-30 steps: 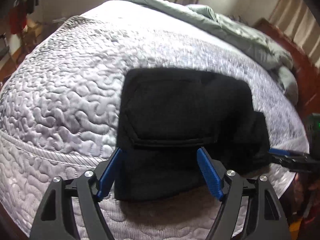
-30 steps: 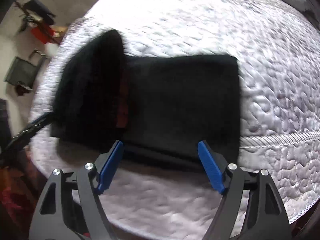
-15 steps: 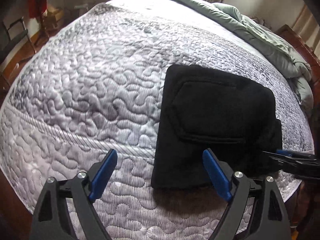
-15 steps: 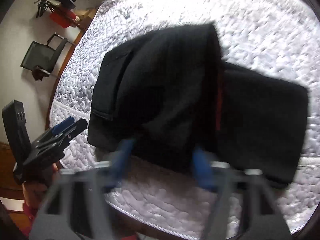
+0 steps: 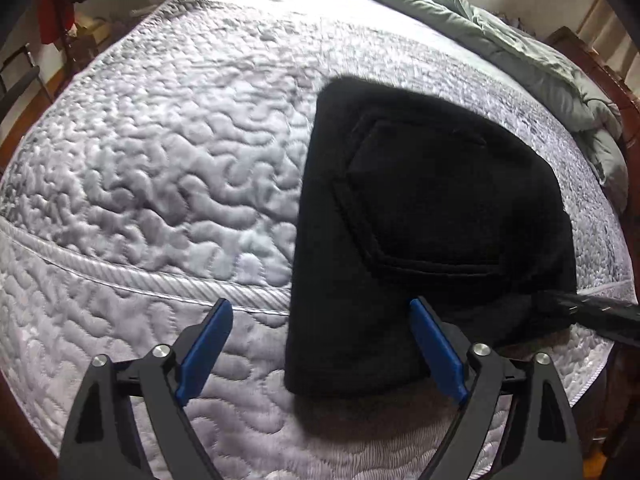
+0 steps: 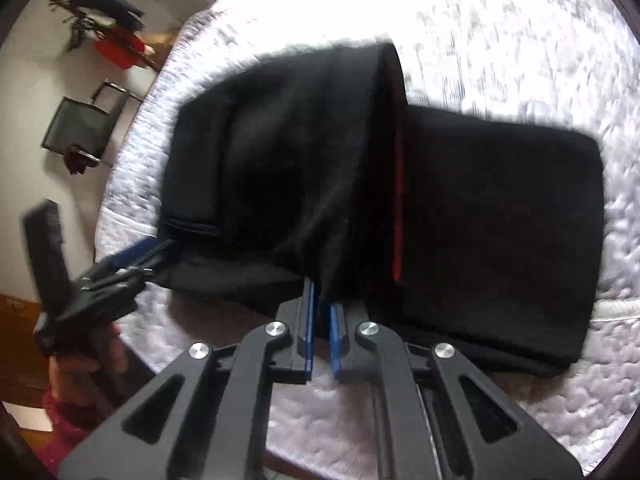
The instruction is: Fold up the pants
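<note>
Black pants folded near the bed's front edge, one layer pinched and lifted.

The pants point(image 5: 432, 216), soft, matte black fabric with a stitched patch pocket on top, lie in a thick rectangular bundle on the bed point(image 5: 168, 168), whose white quilted cover has a wavy stitched pattern and a corded edge seam. The left tongs point(image 5: 320, 348) hang spread wide with their blue pads clear of the cloth, just over the front edge. The right tongs point(image 6: 321, 320) are nearly closed, gripping a raised flap of the pants; a thin red strip shows inside the fold. A rumpled grey-green blanket point(image 5: 520, 48) lies along the far edge.
</note>
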A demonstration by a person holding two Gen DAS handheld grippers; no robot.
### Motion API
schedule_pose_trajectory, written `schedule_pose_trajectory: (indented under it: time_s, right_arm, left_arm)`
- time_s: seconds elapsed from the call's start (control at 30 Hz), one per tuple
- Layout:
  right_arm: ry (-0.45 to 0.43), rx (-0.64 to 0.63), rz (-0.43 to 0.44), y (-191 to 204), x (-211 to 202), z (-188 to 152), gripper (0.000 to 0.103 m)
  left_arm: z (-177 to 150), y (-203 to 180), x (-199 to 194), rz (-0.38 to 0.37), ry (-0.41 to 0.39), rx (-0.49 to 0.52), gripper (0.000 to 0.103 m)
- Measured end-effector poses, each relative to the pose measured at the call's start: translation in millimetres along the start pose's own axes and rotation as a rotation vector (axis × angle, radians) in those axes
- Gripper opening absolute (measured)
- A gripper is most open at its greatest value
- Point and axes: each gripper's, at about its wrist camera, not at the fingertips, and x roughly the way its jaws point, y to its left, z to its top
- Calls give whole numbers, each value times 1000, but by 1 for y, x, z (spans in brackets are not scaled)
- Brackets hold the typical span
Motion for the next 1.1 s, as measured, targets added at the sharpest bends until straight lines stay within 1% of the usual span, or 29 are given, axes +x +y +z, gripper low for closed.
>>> schedule_pose_trajectory:
  time_s: [0.03, 0.1, 0.17, 0.27, 0.3, 0.33, 0.4, 0.47, 0.6, 0.67, 0.77, 0.8, 0.87, 0.9, 0.93, 1.0, 1.1]
  right_arm:
    - [-1, 12, 12, -2, 4, -1, 6]
    - [-5, 2, 26, -1, -2, 0, 7]
    - [-18, -24, 20, 2, -16, 0, 22]
    - [-69, -28, 20, 1, -39, 3, 44]
    - [-83, -29, 4, 0, -46, 4, 60]
    - [-102, -33, -29, 0, -53, 7, 68]
    - [-111, -50, -71, 0, -56, 11, 69]
    - [-85, -45, -97, -2, -48, 18, 74]
    - [-33, -35, -102, -6, -23, 30, 80]
    - [-3, -11, -76, -10, -9, 34, 82]
    - [49, 31, 9, -14, 15, 40, 82]
    - [45, 32, 35, -13, 20, 40, 79]
    - [29, 16, 62, -8, 20, 41, 61]
    - [26, 13, 105, -7, 19, 42, 42]
    - [20, 15, 124, -9, 14, 41, 27]
    - [-4, -12, 165, -5, 2, 41, 19]
    - [-56, -21, 239, -2, -22, 40, 17]
  left_arm:
    - [0, 1, 2, 4, 1, -5, 94]
    - [1, 4, 0, -8, 0, -15, 94]
    - [2, 5, -6, -18, -10, -20, 93]
    - [6, 10, -18, -35, -25, -40, 93]
    - [7, 11, -21, -46, -28, -51, 93]
    - [9, 11, -23, -55, -27, -60, 93]
    - [11, 10, -24, -59, -26, -59, 94]
    - [12, 5, -23, -42, -20, -36, 95]
    - [9, 0, -20, -36, 0, -18, 95]
    - [8, 2, -20, -44, 5, -21, 95]
    - [7, 9, -20, -43, 7, -37, 95]
    - [6, 12, -21, -43, 6, -46, 95]
    - [5, 19, -23, -41, 5, -67, 95]
    - [5, 22, -23, -43, 5, -76, 95]
    - [5, 23, -24, -44, 5, -83, 95]
    - [5, 27, -25, -43, 6, -101, 95]
    - [9, 25, -26, -52, 3, -104, 95]
